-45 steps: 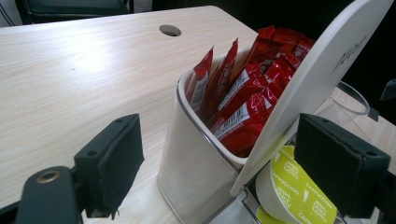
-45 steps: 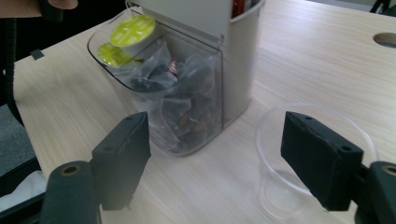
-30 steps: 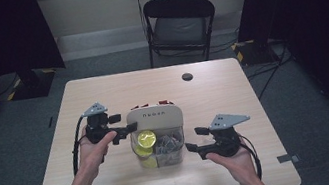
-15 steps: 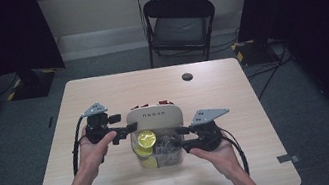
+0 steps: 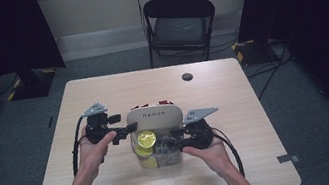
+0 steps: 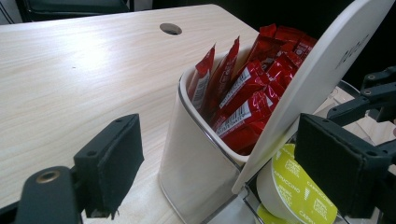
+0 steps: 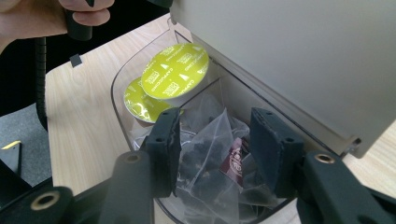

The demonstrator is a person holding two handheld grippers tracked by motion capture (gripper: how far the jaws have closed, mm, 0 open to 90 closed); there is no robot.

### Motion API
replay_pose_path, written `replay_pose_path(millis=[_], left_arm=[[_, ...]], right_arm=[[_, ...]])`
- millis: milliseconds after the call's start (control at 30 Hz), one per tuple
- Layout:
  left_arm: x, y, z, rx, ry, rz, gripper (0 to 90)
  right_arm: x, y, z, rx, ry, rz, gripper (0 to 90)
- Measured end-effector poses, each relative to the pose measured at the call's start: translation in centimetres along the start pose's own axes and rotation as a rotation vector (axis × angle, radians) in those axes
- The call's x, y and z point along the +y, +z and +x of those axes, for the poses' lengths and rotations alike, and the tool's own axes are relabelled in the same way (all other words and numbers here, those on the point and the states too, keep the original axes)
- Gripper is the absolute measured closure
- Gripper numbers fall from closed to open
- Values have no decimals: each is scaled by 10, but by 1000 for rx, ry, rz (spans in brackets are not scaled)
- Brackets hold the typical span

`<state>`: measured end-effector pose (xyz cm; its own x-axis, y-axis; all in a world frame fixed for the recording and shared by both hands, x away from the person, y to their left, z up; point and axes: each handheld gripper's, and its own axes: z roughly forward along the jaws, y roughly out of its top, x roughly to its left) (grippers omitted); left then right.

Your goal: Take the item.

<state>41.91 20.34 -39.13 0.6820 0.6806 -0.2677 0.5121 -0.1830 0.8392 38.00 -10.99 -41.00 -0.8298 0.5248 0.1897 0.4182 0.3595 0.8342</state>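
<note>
I hold right gripper [image 7: 215,148] jaws apart, just been closing, astride clear pyramid tea bag [image 7: 210,163] in transparent tub [image 7: 122,84], 6 o'clock of white lid [image 7: 299,51] | bag light, soft, tearable: pinch mesh top gently | left gripper [image 6: 233,168] parted around lid.

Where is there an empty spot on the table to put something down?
The far half of the table is bare, from the white box back to the small round hole. The near edge is bare too. It is crowded in the middle, where both grippers flank the clear bin.
</note>
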Motion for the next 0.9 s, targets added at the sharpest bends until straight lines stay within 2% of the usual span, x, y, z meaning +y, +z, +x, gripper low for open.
replay_pose_path(millis=[333,433,567,733,900], left_arm=[[0,0,0,1,-1,3,151],[0,0,0,3,0,7,152],[0,0,0,3,-1,9,152],[0,0,0,4,-1,9,152],[0,-1,0,5,0,9,153]], right_arm=[[-4,2,-1,18,5,18,699],[-5,2,-1,37,4,12,782],[-9,0,-3,46,15,6,839],[-8,-2,-2,51,9,-5,888],[-6,-3,-1,46,11,-25,900]])
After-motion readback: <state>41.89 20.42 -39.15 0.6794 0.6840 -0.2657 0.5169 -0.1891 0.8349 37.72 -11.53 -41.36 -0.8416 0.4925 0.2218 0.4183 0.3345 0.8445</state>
